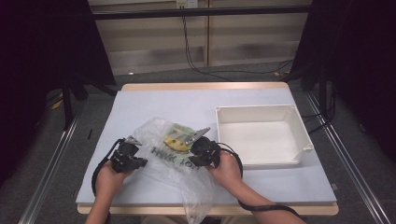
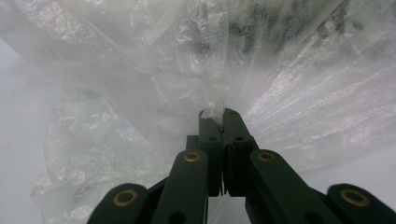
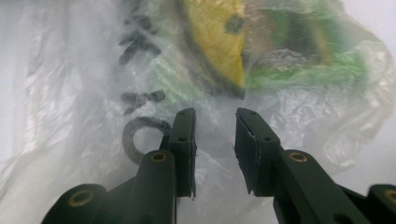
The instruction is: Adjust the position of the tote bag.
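A clear, crinkled plastic bag [image 1: 175,163] is lying on the pale table [image 1: 140,107], sitting at about seven o'clock from the table's middle, with its loose end trailing over the near edge toward six o'clock. The film is thin, wrinkled and glossy, catching light in streaks. Through it a packet [image 1: 177,138] is showing, yellow with green areas and a dark round spot; in the right gripper view the yellow part [image 3: 219,44] is sitting at twelve o'clock above the jaws, the green at two o'clock. Dark printed letters are running across the bag; in the high view they are reading roughly as "THANK YOU", though the creases are blurring them, and in the right gripper view a dark ring-shaped letter [image 3: 140,140] is lying at nine o'clock of the jaws. Print on the packet itself is too small to read. The left gripper [image 2: 218,113] is working at the bag's nine o'clock edge, its jaws pressed together and pinching a gathered fold of film, pleats fanning out from the tips. The right gripper [image 3: 215,116] is sitting over the bag at its three o'clock side, jaws spread with a gap between them, film lying behind and not pinched. A white tray [image 1: 261,112] is standing at three o'clock of the bag, apart from it.
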`<state>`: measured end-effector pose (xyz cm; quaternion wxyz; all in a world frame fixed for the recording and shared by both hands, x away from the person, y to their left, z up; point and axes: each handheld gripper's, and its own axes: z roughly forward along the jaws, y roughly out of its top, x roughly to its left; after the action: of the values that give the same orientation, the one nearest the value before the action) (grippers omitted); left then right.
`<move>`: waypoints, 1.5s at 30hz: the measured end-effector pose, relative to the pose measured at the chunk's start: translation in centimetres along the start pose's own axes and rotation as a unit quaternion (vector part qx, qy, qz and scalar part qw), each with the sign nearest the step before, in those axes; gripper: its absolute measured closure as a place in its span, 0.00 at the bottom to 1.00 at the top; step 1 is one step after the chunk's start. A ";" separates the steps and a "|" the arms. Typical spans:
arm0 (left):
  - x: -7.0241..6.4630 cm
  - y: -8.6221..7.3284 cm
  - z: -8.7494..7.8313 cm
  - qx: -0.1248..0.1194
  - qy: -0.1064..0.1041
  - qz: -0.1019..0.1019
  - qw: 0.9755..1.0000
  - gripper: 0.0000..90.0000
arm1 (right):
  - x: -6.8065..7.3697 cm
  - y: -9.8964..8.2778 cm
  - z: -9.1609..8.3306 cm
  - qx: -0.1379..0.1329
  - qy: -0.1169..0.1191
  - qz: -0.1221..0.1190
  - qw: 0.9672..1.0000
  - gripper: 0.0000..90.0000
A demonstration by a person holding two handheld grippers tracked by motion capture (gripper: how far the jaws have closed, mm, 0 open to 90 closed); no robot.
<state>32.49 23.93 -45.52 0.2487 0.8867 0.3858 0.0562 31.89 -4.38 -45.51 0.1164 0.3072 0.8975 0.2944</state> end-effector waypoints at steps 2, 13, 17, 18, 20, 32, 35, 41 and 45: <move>-0.1 -0.5 -0.2 0.000 0.000 -0.004 1.000 0.98 | -0.1 0.7 0.3 0.000 -0.005 0.000 1.000 0.76; -1.0 -0.6 0.0 -0.003 0.002 -0.007 1.000 0.98 | 0.2 1.8 -0.4 -0.028 0.018 0.024 0.999 0.64; -1.1 -0.4 0.1 -0.004 0.001 -0.004 1.000 0.98 | 2.2 1.3 -1.2 -0.038 0.052 0.020 0.998 0.50; -1.4 -0.3 0.1 -0.009 -0.001 -0.007 1.000 0.98 | 3.0 1.0 -1.4 -0.038 0.060 0.014 0.997 0.48; -1.5 -0.2 0.0 -0.007 0.000 -0.004 1.000 0.98 | 4.1 0.5 -1.3 -0.030 0.060 -0.004 0.998 0.48; -2.1 0.0 0.4 0.000 -0.015 0.007 1.000 0.98 | 2.6 -0.7 0.7 0.018 0.001 -0.035 0.999 0.83; -2.2 0.3 0.0 -0.007 0.023 0.016 1.000 0.84 | 2.5 -0.6 0.9 0.020 -0.021 -0.044 0.999 0.91; -0.1 1.0 -2.2 -0.047 0.070 -0.026 0.996 0.38 | 2.4 -0.8 0.8 0.015 -0.018 -0.040 0.999 0.93; 1.3 2.3 -2.6 -0.066 0.098 -0.043 0.992 0.24 | 2.4 -0.7 0.8 0.017 -0.016 -0.042 0.999 0.93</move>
<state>34.10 24.54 -42.22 0.2701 0.8410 0.4416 0.1571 29.94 -2.98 -46.66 0.1381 0.2754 0.9126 0.2688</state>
